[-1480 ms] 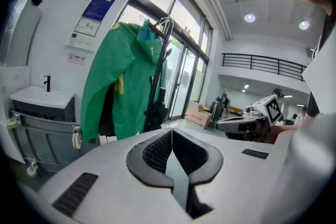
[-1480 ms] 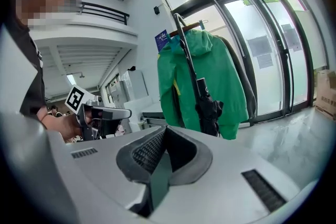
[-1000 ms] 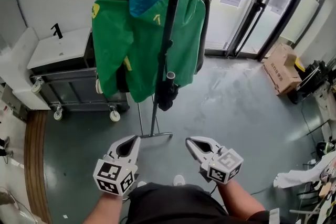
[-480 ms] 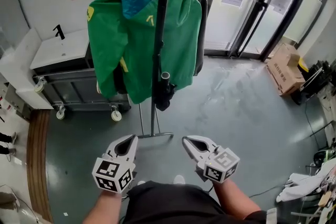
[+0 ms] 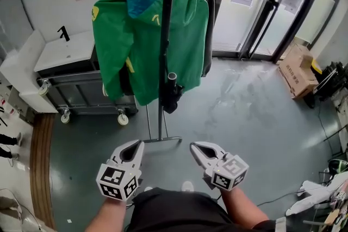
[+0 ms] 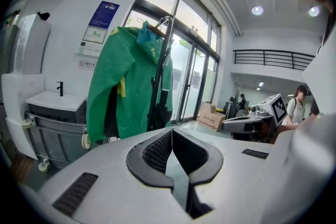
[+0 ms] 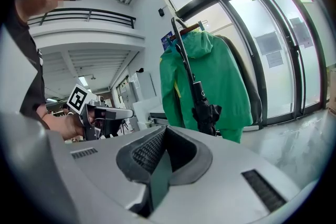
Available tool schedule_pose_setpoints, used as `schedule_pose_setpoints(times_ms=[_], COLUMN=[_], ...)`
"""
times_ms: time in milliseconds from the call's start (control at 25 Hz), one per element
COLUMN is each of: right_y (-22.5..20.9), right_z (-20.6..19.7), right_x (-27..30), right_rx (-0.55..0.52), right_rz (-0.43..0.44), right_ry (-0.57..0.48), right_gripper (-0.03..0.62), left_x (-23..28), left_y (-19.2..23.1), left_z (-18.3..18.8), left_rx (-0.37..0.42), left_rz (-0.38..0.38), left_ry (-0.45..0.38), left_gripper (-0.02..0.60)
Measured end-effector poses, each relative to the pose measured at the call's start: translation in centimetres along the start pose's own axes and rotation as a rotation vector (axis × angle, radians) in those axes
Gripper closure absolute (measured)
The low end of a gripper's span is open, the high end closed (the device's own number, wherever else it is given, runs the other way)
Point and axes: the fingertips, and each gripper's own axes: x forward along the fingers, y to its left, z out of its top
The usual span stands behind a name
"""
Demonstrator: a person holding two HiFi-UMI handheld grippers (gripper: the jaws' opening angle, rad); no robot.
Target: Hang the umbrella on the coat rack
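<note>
Umbrella (image 5: 166,35) hangs by its hooked handle from the coat rack (image 5: 161,139), in front of a green jacket (image 5: 119,41) and well apart from both grippers. The left gripper (image 5: 137,145) and right gripper (image 5: 196,146) sit low, side by side, their fingers clenched together on nothing.

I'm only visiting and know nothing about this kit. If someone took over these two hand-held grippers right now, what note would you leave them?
Left gripper: jaws shut, empty, held low in front of the body.
Right gripper: jaws shut, empty, beside the left one.
Umbrella: black, hanging by its hooked handle from the top of the coat rack, in front of the green jacket.
Done: the umbrella looks hung; neither gripper touches it.
Left: nothing apparent; perhaps check that the hook sits securely.
</note>
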Motion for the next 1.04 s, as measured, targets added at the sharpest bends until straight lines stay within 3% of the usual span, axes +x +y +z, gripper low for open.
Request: schedule_pose_setpoints(times_ms=[1040], right_y=[-0.27], right_z=[-0.15], right_x=[0.30], right_rx=[-0.004], right_rz=[0.025], right_ry=[-0.006], right_gripper=[0.583], left_x=[0.24], left_y=[-0.56], left_z=[0.63], left_rx=[0.019], left_rz=[0.015], left_ry=[-0.001], left_gripper=[0.566])
